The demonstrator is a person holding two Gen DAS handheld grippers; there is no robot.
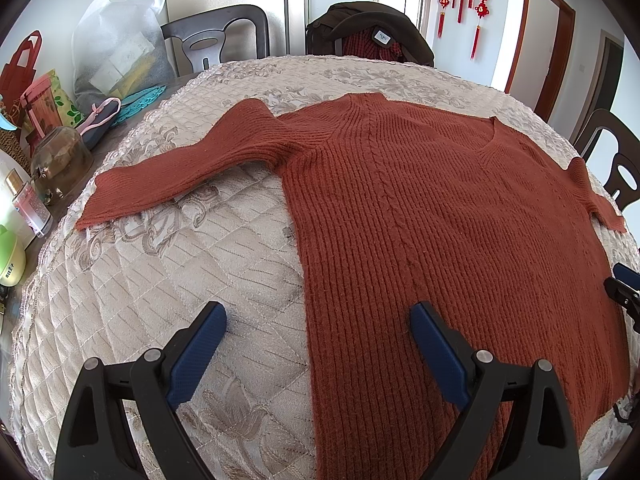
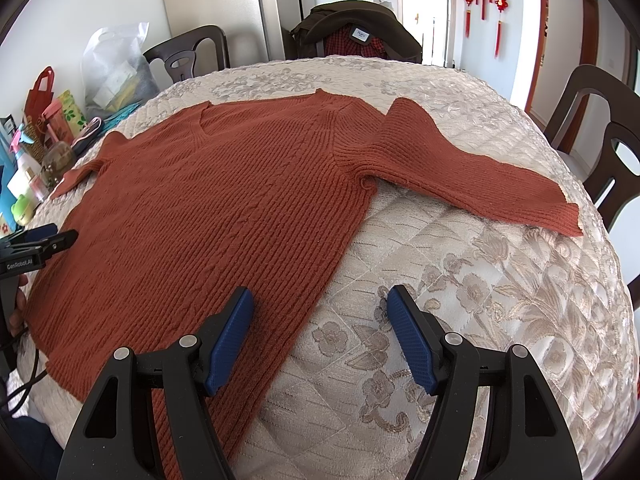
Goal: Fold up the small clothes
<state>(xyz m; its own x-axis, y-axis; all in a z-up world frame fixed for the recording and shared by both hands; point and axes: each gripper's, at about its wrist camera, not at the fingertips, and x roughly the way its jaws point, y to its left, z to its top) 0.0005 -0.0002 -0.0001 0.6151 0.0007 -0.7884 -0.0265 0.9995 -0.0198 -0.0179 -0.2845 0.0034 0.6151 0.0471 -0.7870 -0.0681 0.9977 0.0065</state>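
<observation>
Sweater flat on my quilted table cover, sleeves spread, left gripper released, right gripper released, both empty above hem corners.

1. "GenRobot.AI" stands in white letters on the black body of the left gripper, seen at the far left of the right wrist view, well to the left of the right jaws.
2. A white garment label on the dark coat draped over the chair beyond the jaws carries small print, too small to read.
3. The green jar far left of the jaws bears characters, unreadable.
</observation>
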